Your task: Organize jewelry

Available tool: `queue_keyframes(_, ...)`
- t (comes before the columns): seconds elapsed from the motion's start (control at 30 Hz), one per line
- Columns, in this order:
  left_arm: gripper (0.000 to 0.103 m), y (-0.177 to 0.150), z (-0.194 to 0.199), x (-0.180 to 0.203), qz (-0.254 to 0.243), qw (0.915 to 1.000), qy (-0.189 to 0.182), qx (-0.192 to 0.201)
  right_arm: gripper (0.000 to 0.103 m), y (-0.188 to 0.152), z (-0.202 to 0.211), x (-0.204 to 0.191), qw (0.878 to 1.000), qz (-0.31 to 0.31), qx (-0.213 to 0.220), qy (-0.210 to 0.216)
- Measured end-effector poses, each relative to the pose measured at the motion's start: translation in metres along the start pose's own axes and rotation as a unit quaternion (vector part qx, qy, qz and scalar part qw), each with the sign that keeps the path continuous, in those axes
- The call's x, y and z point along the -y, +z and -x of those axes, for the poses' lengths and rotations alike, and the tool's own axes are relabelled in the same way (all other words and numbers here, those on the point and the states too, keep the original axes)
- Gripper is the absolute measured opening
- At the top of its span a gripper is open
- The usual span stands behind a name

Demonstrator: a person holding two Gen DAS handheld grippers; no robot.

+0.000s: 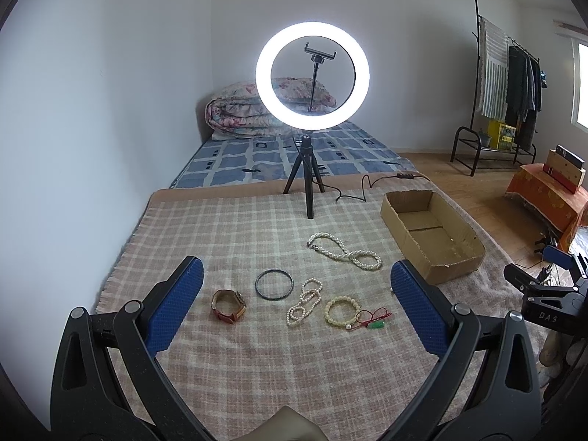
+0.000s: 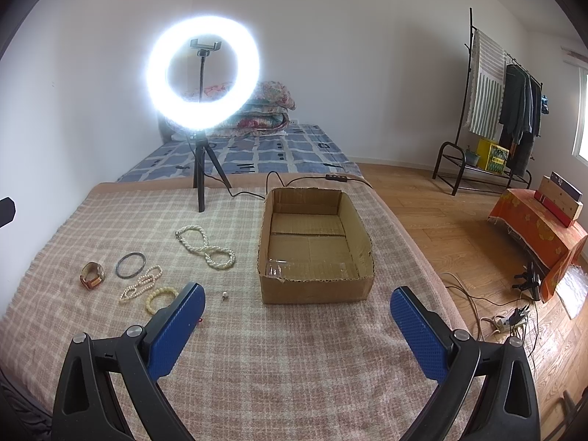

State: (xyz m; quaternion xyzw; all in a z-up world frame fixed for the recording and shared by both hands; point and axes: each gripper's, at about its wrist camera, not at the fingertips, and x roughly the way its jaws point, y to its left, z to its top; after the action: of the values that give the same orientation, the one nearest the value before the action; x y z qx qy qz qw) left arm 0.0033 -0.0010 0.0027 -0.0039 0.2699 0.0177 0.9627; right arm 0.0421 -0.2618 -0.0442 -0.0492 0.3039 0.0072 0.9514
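Jewelry lies on a plaid blanket (image 1: pixel 239 235). In the left wrist view I see a brown-strapped watch (image 1: pixel 228 305), a dark bangle (image 1: pixel 274 284), a small pearl strand (image 1: pixel 304 303), a yellow bead bracelet (image 1: pixel 342 309), a red cord with a green pendant (image 1: pixel 373 320) and a thick pearl necklace (image 1: pixel 345 251). An empty cardboard box (image 2: pixel 314 246) sits to their right. My left gripper (image 1: pixel 297 286) is open above the jewelry. My right gripper (image 2: pixel 297 305) is open just before the box. A small earring (image 2: pixel 224 295) lies near its left finger.
A lit ring light on a tripod (image 1: pixel 312 73) stands at the blanket's far edge, its cable (image 2: pixel 294 180) running behind the box. A bed with a folded quilt (image 1: pixel 239 114) lies beyond. Wooden floor, a clothes rack (image 2: pixel 507 103) and cables (image 2: pixel 507 316) are to the right.
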Motion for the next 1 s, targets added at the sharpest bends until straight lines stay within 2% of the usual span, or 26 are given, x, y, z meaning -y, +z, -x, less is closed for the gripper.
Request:
queue_keyframes(0.43,0.103,0.002,-0.017,-0.049,0.027,0.9985,0.047,-0.009,0.1,0.002,-0.015,0.0,1.0,-0.014,-0.022,0.016)
queue_keyframes(0.57,0.103,0.005,-0.026,-0.067,0.018,0.9982,0.056,-0.016,0.098,0.001,-0.02,-0.009,0.999,0.0,-0.028,0.026)
queue_keyframes(0.7,0.103,0.006,-0.039,-0.09,0.032,0.9965,0.067,-0.038,0.094,0.0,-0.03,-0.017,0.997,0.006,-0.048,0.062)
queue_keyframes(0.83,0.103,0.006,-0.053,-0.109,0.043,0.9953,0.065,-0.058,0.08,-0.01,-0.046,-0.038,0.991,0.033,-0.081,0.102)
queue_keyframes(0.97,0.103,0.007,-0.061,-0.123,0.056,0.9946,0.056,-0.066,0.079,-0.02,-0.053,-0.06,0.985,0.071,-0.083,0.133)
queue_keyframes(1.0,0.099,0.007,-0.063,-0.125,0.061,0.9941,0.056,-0.069,0.079,-0.022,-0.054,-0.065,0.983,0.079,-0.08,0.145)
